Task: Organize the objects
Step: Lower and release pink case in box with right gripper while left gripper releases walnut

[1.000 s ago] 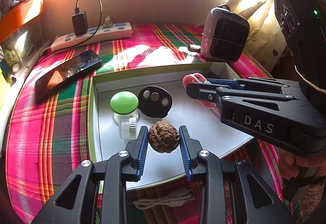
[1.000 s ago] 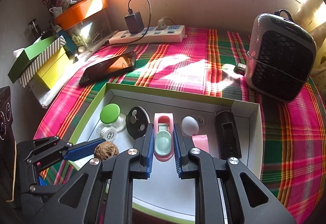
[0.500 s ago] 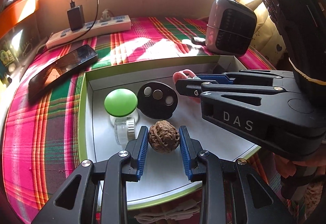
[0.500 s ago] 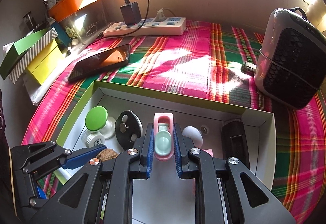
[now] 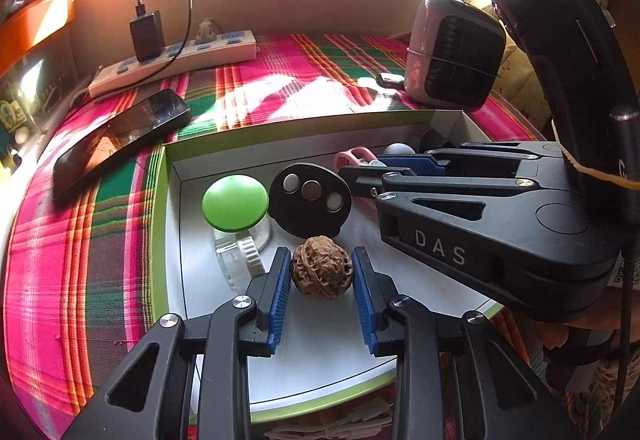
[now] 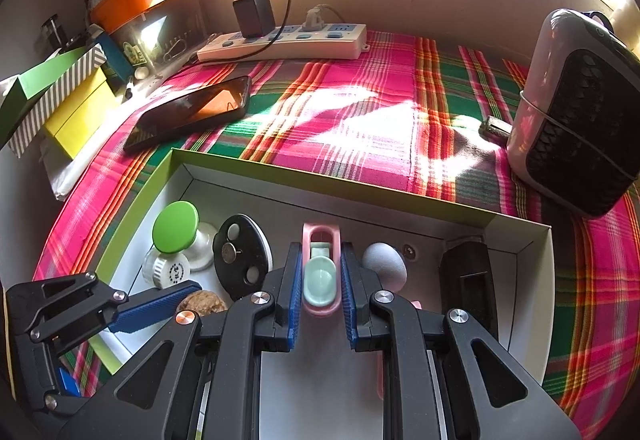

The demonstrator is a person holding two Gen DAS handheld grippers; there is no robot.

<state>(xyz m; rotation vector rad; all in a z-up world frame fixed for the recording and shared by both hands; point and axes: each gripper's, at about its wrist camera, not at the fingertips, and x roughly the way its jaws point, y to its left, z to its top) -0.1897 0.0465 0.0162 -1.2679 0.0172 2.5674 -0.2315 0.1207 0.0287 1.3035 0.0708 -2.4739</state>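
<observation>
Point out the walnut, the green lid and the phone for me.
walnut [image 5: 322, 266], left wrist view, middle of the wrinkled shell.
green lid [image 5: 235, 202], left wrist view, centre of its top.
phone [image 6: 191, 112], right wrist view, middle of the dark screen.

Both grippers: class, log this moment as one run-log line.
left gripper: shut on walnut | right gripper: shut on pink clip | both over box

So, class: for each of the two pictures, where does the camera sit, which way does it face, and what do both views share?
Left wrist view: sits on the left gripper, looking down into the box; its pads clamp a walnut; the right gripper crosses in.
Right wrist view: sits on the right gripper, clamping a pink clip; the left gripper enters.
Shared: box, walnut, phone, power strip.
</observation>
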